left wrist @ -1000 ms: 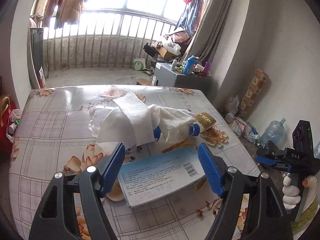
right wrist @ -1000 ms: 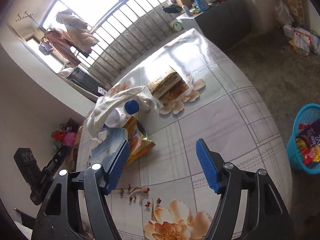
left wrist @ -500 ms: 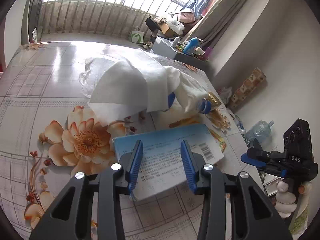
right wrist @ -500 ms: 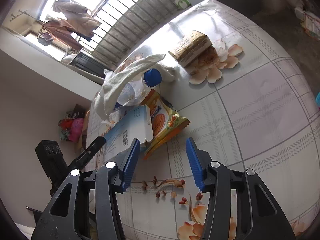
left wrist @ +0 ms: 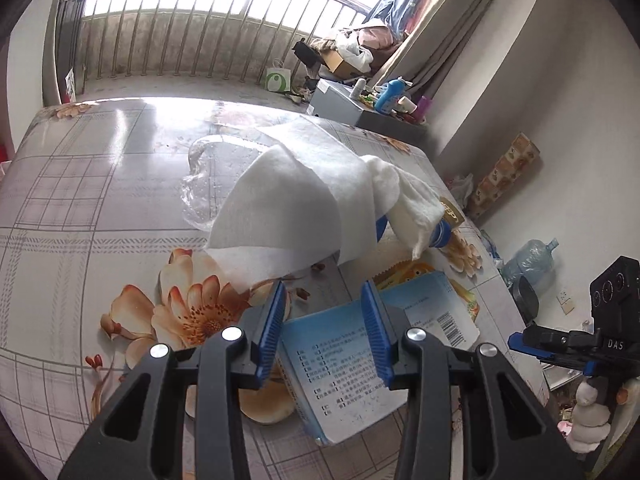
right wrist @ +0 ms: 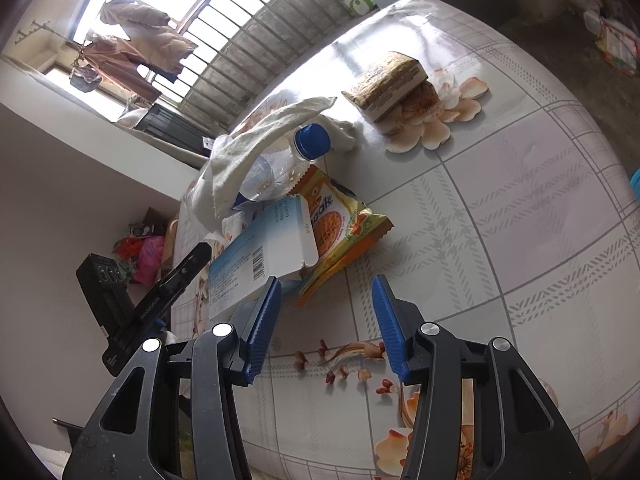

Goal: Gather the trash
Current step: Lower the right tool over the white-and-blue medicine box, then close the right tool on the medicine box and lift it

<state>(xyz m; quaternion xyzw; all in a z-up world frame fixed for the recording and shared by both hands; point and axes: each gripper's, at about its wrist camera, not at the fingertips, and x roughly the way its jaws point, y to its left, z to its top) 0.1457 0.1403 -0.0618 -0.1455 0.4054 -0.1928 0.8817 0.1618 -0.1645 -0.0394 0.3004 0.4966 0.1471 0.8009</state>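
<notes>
1. Down low over the bench (left wrist: 60,208), the left tool (left wrist: 323,330) has its blue pads on either side of the near end of the box (left wrist: 352,364); the pads stand partly closed and the box face shows between them, but whether they press its edges I cannot tell.
2. That light-blue box lies flat on the floral cloth of the bench, its barcode end (left wrist: 450,326) to the right, resting over an orange snack wrapper (left wrist: 404,270).
3. Just beyond it, a white wipe (left wrist: 304,208) is draped over a clear bottle (left wrist: 204,184) lying on its side, its blue cap (left wrist: 440,236) pointing right.
4. From the right wrist view, the right tool (right wrist: 326,322) hangs above the bench (right wrist: 520,208) with its pads spread apart and nothing between them.
5. Its left pad sits just beside the box (right wrist: 260,264); the snack wrapper (right wrist: 340,232) pokes out from under the box toward the right.
6. Farther off lie the capped bottle (right wrist: 280,168) under the wipe (right wrist: 256,140), and a brown packet (right wrist: 388,84) apart at the far side.
7. At the far right edge, a sliver of blue basket (right wrist: 635,182) shows below the bench.
8. On the left, the other handheld tool (right wrist: 168,284) reaches toward the box.
</notes>
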